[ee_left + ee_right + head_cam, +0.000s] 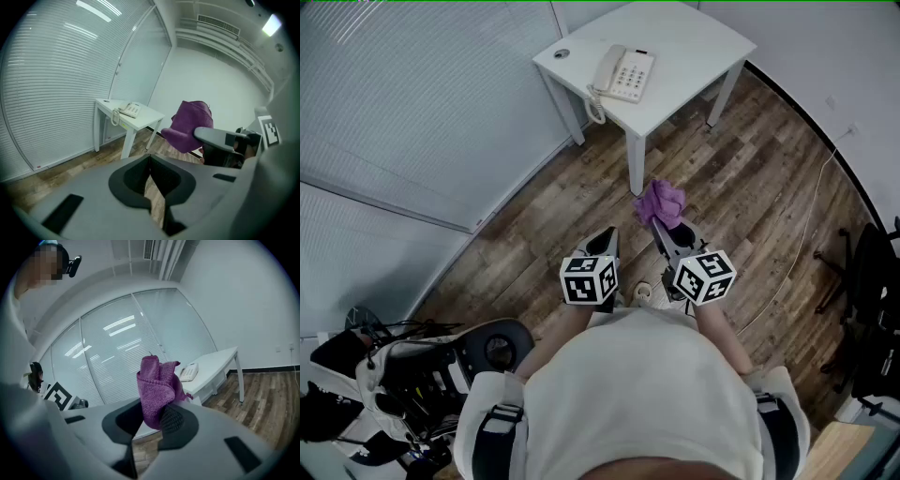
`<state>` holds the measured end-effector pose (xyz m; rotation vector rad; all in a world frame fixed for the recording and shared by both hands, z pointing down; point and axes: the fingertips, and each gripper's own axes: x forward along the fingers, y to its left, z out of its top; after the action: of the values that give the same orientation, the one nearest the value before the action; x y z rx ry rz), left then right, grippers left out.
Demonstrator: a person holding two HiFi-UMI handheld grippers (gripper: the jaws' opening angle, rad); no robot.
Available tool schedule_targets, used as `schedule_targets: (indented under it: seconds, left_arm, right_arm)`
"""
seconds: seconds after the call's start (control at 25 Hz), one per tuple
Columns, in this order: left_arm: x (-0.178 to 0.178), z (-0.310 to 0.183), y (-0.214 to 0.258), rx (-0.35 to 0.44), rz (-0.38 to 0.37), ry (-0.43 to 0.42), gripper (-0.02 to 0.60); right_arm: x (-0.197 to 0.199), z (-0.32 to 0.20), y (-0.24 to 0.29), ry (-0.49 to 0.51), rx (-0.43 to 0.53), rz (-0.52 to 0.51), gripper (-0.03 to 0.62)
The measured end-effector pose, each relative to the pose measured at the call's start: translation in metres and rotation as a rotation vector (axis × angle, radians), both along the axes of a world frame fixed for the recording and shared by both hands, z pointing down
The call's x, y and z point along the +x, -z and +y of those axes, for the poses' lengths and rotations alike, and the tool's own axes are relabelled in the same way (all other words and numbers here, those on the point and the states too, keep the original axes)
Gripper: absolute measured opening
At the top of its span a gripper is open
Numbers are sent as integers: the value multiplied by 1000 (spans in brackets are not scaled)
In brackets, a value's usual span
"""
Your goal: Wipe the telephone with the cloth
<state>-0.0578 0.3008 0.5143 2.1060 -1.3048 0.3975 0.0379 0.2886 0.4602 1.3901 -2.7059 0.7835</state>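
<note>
Cloth (662, 201), purple and bunched, stood between the jaws of the right claw (664, 228), which was clenched on its lower edge. In the right gripper view the knitted fabric rose upright out of the jaws, with its folds flopping over at the top.

Beside it, the left claw (607, 236) was clamped fully together with nothing inside. The left gripper view showed only a sliver of wooden floor (741, 187) below the meeting jaw tips. Both claws were held close together in front of the person (642, 394), low over the floor and pointing forward.

Ahead of them stood a small white table (698, 42) near a glass wall with blinds. The telephone (623, 73) lay on it, pale, with its handset resting on the cradle and a coiled cord hanging over the table's near edge. The telephone was well apart from both claws, and the cloth touched neither it nor the table. From the right claw's own camera, the telephone appeared just past the cloth's right side, farther back.
</note>
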Motion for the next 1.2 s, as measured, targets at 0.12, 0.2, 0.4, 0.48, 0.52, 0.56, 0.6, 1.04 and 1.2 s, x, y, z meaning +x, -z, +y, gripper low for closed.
schedule_targets:
  seconds: [0.12, 0.2, 0.4, 0.48, 0.52, 0.56, 0.6, 1.04, 1.2]
  left_arm:
    - [-3, 4, -1, 2, 11, 27, 21]
    - [-2, 3, -1, 4, 18, 35, 21]
    - [7, 7, 0, 8, 28, 40, 21]
    - [10, 6, 4, 17, 31, 49, 21]
    - [10, 5, 5, 21, 32, 53, 21]
    - [11, 5, 6, 22, 33, 58, 21]
    - [11, 5, 6, 23, 33, 64, 21]
    - [15, 2, 11, 31, 20, 106, 21]
    - [17, 6, 10, 29, 10, 109, 21]
  right_arm:
    - [-6, 13, -1, 45, 2, 28, 89]
    - [-6, 14, 0, 53, 9, 31, 89]
    - [-2, 19, 4, 75, 15, 44, 89]
    - [-2, 21, 6, 93, 20, 50, 89]
    - [-2, 21, 6, 102, 21, 50, 89]
    - [-2, 22, 6, 110, 19, 46, 89]
    - [-3, 23, 6, 117, 15, 38, 89]
    - [4, 26, 1, 162, -5, 14, 89]
    - [7, 28, 2, 170, -11, -19, 89]
